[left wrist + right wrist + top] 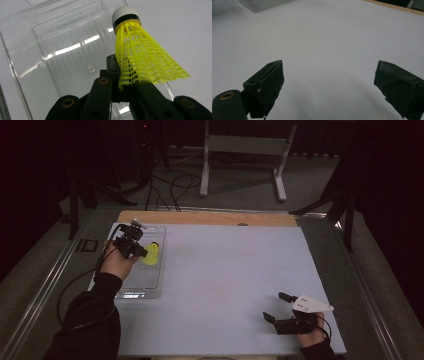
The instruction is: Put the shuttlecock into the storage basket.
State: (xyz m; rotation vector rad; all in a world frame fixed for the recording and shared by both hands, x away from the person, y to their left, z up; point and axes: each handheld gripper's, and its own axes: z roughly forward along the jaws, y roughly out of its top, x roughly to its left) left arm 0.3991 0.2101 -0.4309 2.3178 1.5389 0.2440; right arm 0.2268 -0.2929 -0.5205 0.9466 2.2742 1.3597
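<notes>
At the left edge of the bench (225,270), a clear plastic tray (150,285) lies lengthwise just inside the white surface's border, its near short side reaching toward the person's side. The left tongs (142,251) hang over the tray's far half, clamped on the skirt of a yellow shuttlecock (151,255). In the left gripper view the shuttlecock (142,57) stands between the black jaws by the rim of its mesh skirt, white cork end with a black band pointing away from the camera, over the tray (62,50) and beside its right wall. The person's left hand (117,262) and dark sleeve come in over the tray's left side.

To the right of the tray the white surface runs broad and bare across the middle of the bench, leaving wide open room up to the far wooden edge strip (210,217).

Near the right front corner, the right tongs (279,306) rest low over the surface, jaws spread well apart with nothing between them; the right gripper view shows the same, with the right tongs (328,85) over bare white sheet and a corner of the tray (264,5) far off.

Around the bench lies grey floor (240,190), with cables (170,190) and a white metal frame (245,150) beyond the far edge, and darkness behind.
</notes>
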